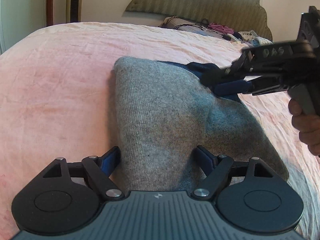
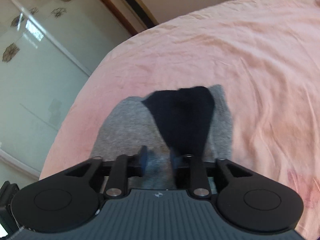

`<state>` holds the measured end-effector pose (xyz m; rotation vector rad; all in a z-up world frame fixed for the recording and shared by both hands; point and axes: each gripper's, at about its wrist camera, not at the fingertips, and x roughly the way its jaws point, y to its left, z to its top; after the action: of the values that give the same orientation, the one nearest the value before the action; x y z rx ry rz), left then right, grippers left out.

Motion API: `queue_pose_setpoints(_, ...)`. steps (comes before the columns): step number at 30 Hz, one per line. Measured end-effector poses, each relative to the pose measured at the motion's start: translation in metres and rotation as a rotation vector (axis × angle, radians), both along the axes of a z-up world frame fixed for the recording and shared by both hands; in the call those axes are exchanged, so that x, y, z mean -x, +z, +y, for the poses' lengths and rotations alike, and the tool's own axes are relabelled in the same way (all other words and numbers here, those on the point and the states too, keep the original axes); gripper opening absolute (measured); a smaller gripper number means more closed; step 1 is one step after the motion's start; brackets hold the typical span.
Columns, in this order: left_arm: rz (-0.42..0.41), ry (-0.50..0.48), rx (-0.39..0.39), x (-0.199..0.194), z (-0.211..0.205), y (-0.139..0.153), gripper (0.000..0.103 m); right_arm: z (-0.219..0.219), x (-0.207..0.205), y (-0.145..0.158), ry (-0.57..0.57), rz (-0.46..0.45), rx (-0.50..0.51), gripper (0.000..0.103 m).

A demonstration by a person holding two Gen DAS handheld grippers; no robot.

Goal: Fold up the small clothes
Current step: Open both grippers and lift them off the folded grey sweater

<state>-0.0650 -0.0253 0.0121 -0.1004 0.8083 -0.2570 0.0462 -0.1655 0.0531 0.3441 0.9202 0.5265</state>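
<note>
I have a grey sock (image 1: 160, 108) lying on the pink sheet (image 1: 60, 80) of the bed, stretched away from my left gripper (image 1: 159, 158) toward the far end. Its dark navy part (image 1: 202, 68) sits at the far right corner of the sock in the left wrist view.

My left gripper is spread wide. Its two blue pads (image 1: 111, 160) stand on either side of the sock's near end, with the grey knit running between them; from this angle I cannot tell whether the pads touch the cloth.

My right gripper (image 1: 230, 82) comes in from the right side in the left wrist view, blurred, with one blue finger lying across the navy part of the sock. The person's hand (image 1: 306, 128) wraps the grey handle behind it.

From the right wrist view, the right gripper (image 2: 158, 158) has its blue pads (image 2: 143, 156) drawn close together with grey cloth bunched between them, so it is pinching the sock (image 2: 128, 128). The navy part (image 2: 182, 116) fans out just ahead of the fingers, with grey showing on both sides of it. This view is smeared with motion blur.

At the far end of the bed, near the padded headboard (image 1: 200, 0), there is a loose heap of clothes and cords (image 1: 220, 30).
</note>
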Motion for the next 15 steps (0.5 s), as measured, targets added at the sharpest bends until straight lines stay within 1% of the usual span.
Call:
queue_pose_setpoints(1, 0.002, -0.002, 0.003, 0.0, 0.001, 0.0, 0.082, 0.006, -0.001, -0.002, 0.02, -0.001, 0.05, 0.049)
queue_pose_setpoints(2, 0.004, -0.003, 0.005, 0.0, 0.002, -0.001, 0.082, 0.007, -0.007, -0.011, 0.026, 0.014, 0.117, 0.041)
queue_pose_setpoints(3, 0.005, -0.005, 0.004, 0.0, 0.002, 0.001, 0.082, -0.002, -0.01, -0.02, 0.022, -0.015, 0.139, 0.01)
queue_pose_setpoints(4, 0.005, -0.005, 0.005, 0.0, 0.002, 0.001, 0.082, -0.015, -0.015, -0.023, -0.015, 0.013, 0.129, 0.0)
queue_pose_setpoints(5, 0.004, -0.004, 0.005, 0.001, 0.002, 0.001, 0.082, -0.025, -0.019, -0.023, -0.04, 0.058, 0.077, 0.0)
queue_pose_setpoints(6, 0.001, -0.004, 0.002, 0.001, 0.002, 0.002, 0.082, -0.026, -0.018, -0.017, -0.053, 0.06, 0.095, 0.0)
queue_pose_setpoints(7, -0.001, -0.005, 0.0, 0.001, 0.001, 0.001, 0.084, -0.019, -0.014, -0.008, -0.05, 0.025, 0.143, 0.0)
queue_pose_setpoints(8, -0.004, -0.007, -0.003, 0.001, 0.0, 0.001, 0.085, -0.008, -0.008, 0.003, -0.027, -0.017, 0.157, 0.022)
queue_pose_setpoints(9, -0.006, -0.009, -0.01, 0.001, -0.002, 0.001, 0.085, 0.001, -0.005, 0.013, -0.01, -0.049, 0.156, 0.036)
queue_pose_setpoints(11, -0.005, -0.014, -0.019, 0.001, -0.003, 0.001, 0.085, 0.024, -0.005, 0.031, 0.077, -0.097, 0.102, 0.045)
queue_pose_setpoints(12, -0.003, -0.016, -0.018, 0.001, -0.003, 0.002, 0.085, 0.039, -0.01, 0.038, 0.122, -0.105, 0.095, 0.046)
queue_pose_setpoints(13, 0.0, -0.016, -0.015, 0.001, -0.002, 0.002, 0.085, 0.053, -0.014, 0.041, 0.159, -0.114, 0.104, 0.047)
queue_pose_setpoints(15, 0.002, -0.015, -0.011, 0.002, -0.001, 0.003, 0.085, 0.08, -0.027, 0.041, 0.229, -0.113, 0.124, 0.052)
